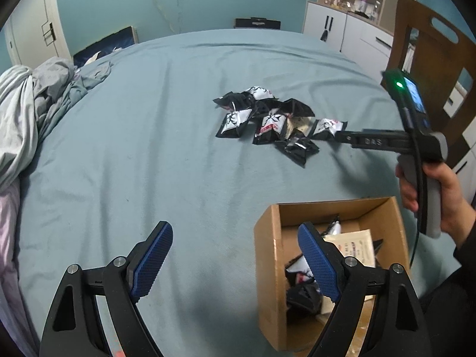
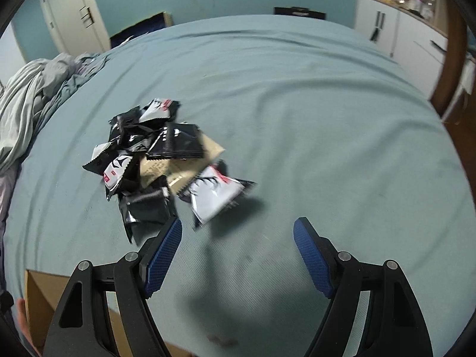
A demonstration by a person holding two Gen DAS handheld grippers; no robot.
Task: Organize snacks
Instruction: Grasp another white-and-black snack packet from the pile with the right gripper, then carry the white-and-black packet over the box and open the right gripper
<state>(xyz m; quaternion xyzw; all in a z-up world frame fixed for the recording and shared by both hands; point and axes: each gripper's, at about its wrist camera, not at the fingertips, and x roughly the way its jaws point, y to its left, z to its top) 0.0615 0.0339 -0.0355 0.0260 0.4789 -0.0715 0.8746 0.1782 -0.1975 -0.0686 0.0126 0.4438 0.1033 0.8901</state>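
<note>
A pile of black, white and tan snack packets [image 1: 270, 119] lies on the blue-grey bed sheet [image 1: 163, 148]; it also shows in the right wrist view [image 2: 154, 154]. A cardboard box [image 1: 269, 267] with several packets inside stands at the near right. My left gripper [image 1: 238, 255] is open and empty, its right finger over the box. My right gripper [image 2: 238, 253] is open and empty just short of the pile, nearest a white packet [image 2: 215, 195]. The right gripper also shows in the left wrist view [image 1: 342, 135], its tip at the pile's right edge.
Crumpled grey bedding [image 1: 32, 101] lies at the left of the bed. A wooden chair [image 1: 431, 68] stands at the right edge. White cabinets [image 1: 342, 29] and a door [image 2: 71, 17] stand beyond the bed. The box corner [image 2: 41, 297] sits at the lower left in the right wrist view.
</note>
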